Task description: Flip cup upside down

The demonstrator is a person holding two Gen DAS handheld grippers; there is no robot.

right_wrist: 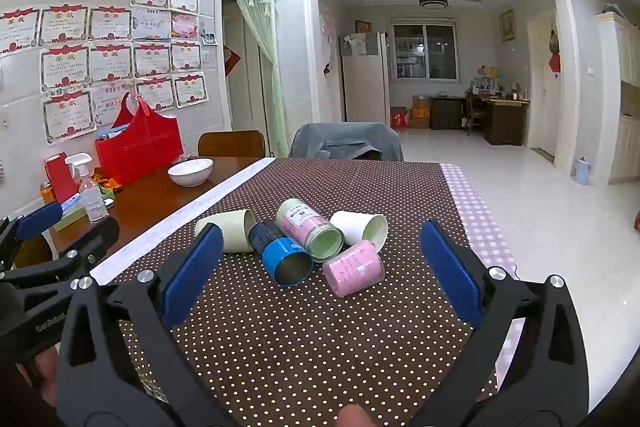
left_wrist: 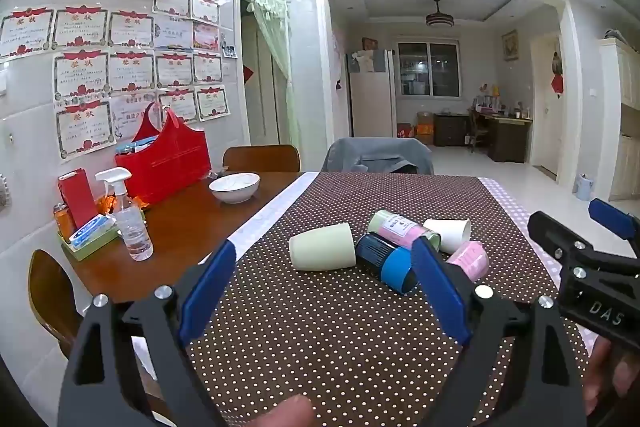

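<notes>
Several cups lie on their sides in a cluster on the brown dotted tablecloth [left_wrist: 320, 327]: a pale green cup [left_wrist: 322, 247] [right_wrist: 232, 231], a dark blue cup [left_wrist: 386, 261] [right_wrist: 282, 255], a pink-and-green labelled cup [left_wrist: 402, 227] [right_wrist: 312, 229], a white cup [left_wrist: 450, 233] [right_wrist: 360, 229] and a pink cup [left_wrist: 470, 261] [right_wrist: 354, 273]. My left gripper [left_wrist: 324, 269] is open and empty, short of the cluster. My right gripper [right_wrist: 322, 251] is open and empty, also short of it. The right gripper shows at the right edge of the left wrist view [left_wrist: 592, 227].
On the bare wood table [left_wrist: 188, 227] to the left stand a white bowl [left_wrist: 235, 187], a spray bottle [left_wrist: 128, 219], a red bag [left_wrist: 168, 163] and small boxes. Chairs [left_wrist: 378, 155] stand at the far edge. A checked cloth [right_wrist: 476, 223] covers the right side.
</notes>
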